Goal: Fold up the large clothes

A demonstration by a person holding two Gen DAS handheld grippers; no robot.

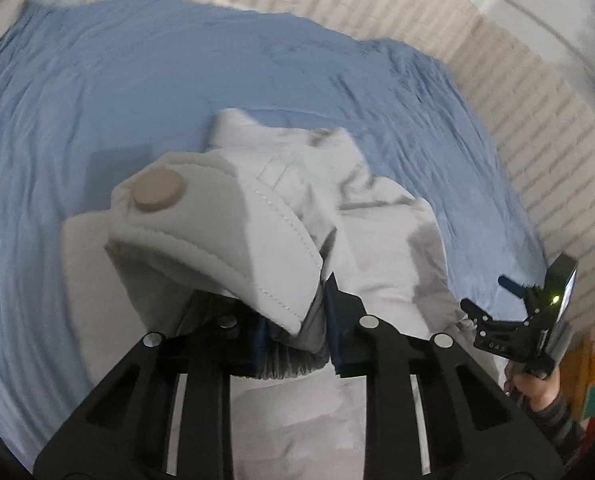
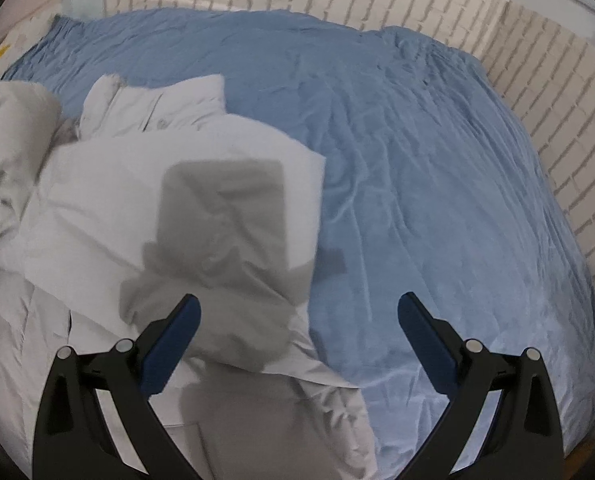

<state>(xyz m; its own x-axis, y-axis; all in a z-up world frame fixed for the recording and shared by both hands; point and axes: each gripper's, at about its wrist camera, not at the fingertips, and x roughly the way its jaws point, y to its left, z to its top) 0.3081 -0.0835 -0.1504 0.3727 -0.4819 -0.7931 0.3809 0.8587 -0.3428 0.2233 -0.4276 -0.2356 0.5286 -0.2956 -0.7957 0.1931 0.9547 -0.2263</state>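
A large pale grey padded coat [image 1: 377, 240] lies on a blue bedsheet [image 1: 137, 80]. My left gripper [image 1: 293, 336] is shut on a cuffed part of the coat, and a flap with a round beige button [image 1: 159, 191] hangs over its fingers. In the right wrist view the coat [image 2: 137, 184] lies left of centre with a sleeve folded across it. My right gripper [image 2: 297, 332] is open and empty, held above the coat's right edge. The right gripper also shows in the left wrist view [image 1: 493, 300], at the far right.
The blue sheet [image 2: 417, 160] covers the bed out to a white brick wall [image 2: 557, 140] at the back and right. A colourful object [image 1: 593, 384] shows at the lower right edge of the left wrist view.
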